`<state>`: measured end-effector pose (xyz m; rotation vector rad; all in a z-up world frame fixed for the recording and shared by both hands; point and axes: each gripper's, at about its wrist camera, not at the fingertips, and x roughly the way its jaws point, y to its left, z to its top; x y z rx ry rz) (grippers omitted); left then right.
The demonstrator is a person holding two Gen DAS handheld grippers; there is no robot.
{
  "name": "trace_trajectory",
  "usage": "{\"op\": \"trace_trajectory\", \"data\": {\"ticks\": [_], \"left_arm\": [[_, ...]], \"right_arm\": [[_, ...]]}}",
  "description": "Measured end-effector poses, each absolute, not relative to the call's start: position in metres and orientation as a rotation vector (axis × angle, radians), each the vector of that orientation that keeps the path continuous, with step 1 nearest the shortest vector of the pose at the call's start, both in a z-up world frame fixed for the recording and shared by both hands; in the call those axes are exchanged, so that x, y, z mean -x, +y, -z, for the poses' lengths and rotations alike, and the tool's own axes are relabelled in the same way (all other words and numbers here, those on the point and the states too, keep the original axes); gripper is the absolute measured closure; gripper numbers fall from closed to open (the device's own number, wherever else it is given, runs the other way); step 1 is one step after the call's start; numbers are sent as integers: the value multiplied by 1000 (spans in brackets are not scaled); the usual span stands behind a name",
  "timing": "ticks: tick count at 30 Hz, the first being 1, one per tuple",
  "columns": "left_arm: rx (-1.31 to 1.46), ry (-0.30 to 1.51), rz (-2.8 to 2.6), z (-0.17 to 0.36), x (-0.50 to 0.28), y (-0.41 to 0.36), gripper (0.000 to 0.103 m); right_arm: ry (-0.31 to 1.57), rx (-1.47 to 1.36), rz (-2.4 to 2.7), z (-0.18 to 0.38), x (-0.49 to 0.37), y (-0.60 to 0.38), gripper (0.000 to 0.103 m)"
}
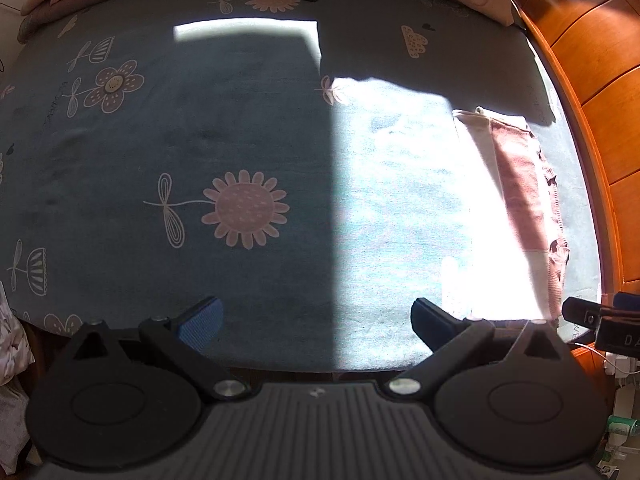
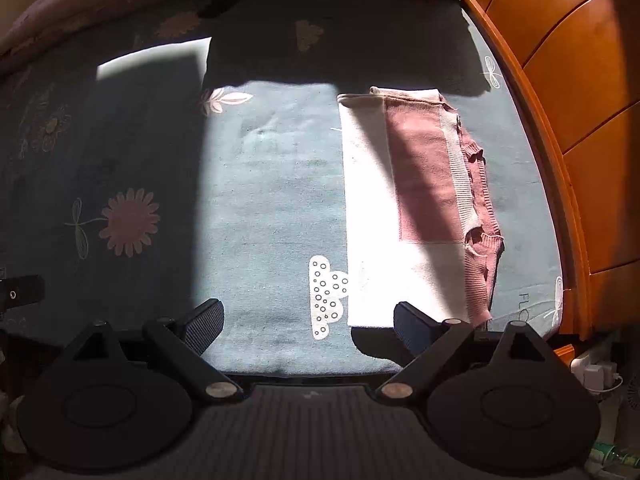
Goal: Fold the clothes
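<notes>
Both tools, left tool (image 1: pixel 316 320) and right tool (image 2: pixel 308 322), gape empty above the bed (image 2: pixel 272 200). Knit sweater (image 2: pixel 424 184): soft, light, limp; pinch hem corners.

Little can be read here. On the blue bed sheet (image 2: pixel 280 184), in the right wrist view, dark capital letters "FLO" (image 2: pixel 525 305) are printed close to the sheet's right edge, just right of the folded pink and white sweater (image 2: pixel 424 184); the word runs on past those letters but fades out. In the left wrist view, white letters "DA" (image 1: pixel 631 339) stand on the black body of the right gripper (image 1: pixel 600 320) at the picture's right edge, cut off by the frame. Faint dark writing left of the sheet's upper flower print (image 1: pixel 114 86) is too blurred to read.
</notes>
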<state>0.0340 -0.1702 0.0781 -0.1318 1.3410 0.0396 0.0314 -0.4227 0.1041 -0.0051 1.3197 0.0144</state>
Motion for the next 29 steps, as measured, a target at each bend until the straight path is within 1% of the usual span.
{"op": "trace_trajectory", "data": {"ticks": [29], "left_arm": [[140, 1352, -68, -71, -35, -165, 3]], "right_arm": [[1342, 19, -37, -99, -39, -416, 9]]}}
